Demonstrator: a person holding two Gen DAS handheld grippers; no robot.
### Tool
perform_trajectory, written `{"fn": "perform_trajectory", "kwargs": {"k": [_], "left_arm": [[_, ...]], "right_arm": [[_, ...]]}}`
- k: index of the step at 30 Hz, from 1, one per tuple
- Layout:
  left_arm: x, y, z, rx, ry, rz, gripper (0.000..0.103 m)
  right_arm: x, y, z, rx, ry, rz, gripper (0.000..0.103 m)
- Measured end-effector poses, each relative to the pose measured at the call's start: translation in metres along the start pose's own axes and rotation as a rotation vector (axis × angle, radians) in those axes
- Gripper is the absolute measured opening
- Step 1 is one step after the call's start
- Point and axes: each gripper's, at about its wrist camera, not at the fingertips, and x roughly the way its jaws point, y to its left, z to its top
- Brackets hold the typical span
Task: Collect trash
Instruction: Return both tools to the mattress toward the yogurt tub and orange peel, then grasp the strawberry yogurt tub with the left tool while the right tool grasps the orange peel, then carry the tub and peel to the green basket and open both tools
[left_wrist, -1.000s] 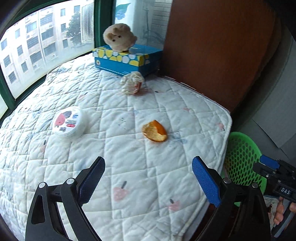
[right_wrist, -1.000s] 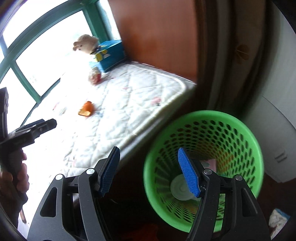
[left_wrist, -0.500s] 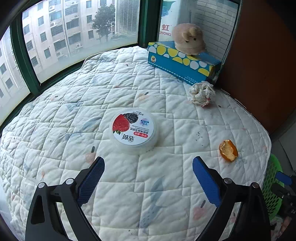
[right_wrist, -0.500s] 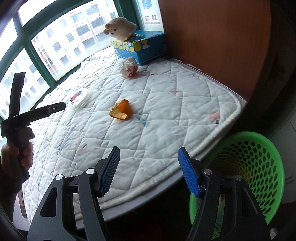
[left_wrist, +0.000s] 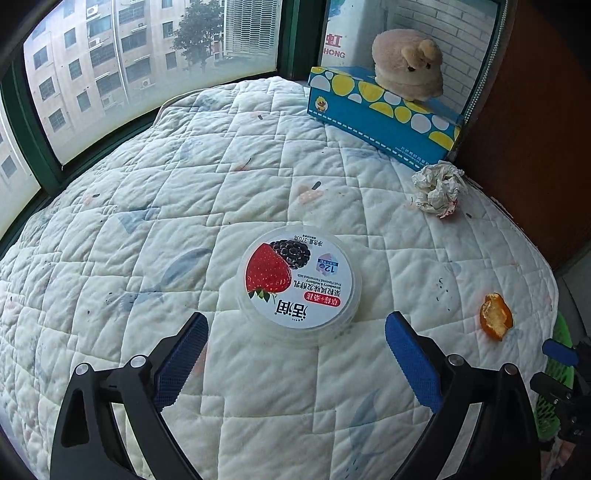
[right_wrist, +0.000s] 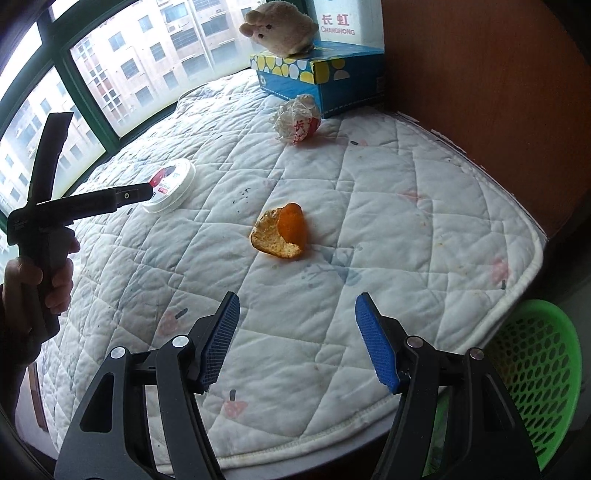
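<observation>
Soft daylight comes through the windows (left_wrist: 122, 74) at far left and lights the white quilt (left_wrist: 184, 206) evenly. Shadows are faint. In the right wrist view the panes (right_wrist: 122, 70) are washed out pale. Both views are sharp at centre, bend strongly toward the edges, and go dark in the corners. The basket (right_wrist: 539, 373) at near right sits dimmer.

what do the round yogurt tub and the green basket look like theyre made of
Yogurt tub: looks like thin translucent plastic with a glossy printed lid; its wall shows cloudy white. Green basket: seems moulded plastic, smooth and slightly shiny, its wall pierced by regular holes.
</observation>
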Motion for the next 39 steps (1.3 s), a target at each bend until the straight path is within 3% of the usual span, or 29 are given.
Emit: {"fn": "perform_trajectory", "kwargs": {"k": [19,32,39], "left_arm": [[0.038,0.003,0.015,0.070,0.042,-0.012,0.094],[0.043,-0.003,0.015,0.087,0.014,-0.014,0.087],[0.022,-0.003,0.008,0.062,-0.008,-0.100,0.087]], "right_arm": [[0.055,0.015,0.029,-0.055,0.042,-0.010,0.063],[0.055,0.019,0.033,-0.088,0.013,-0.047,0.037],[0.042,0.017,0.028,-0.054,-0.002,-0.006,0.032]]}}
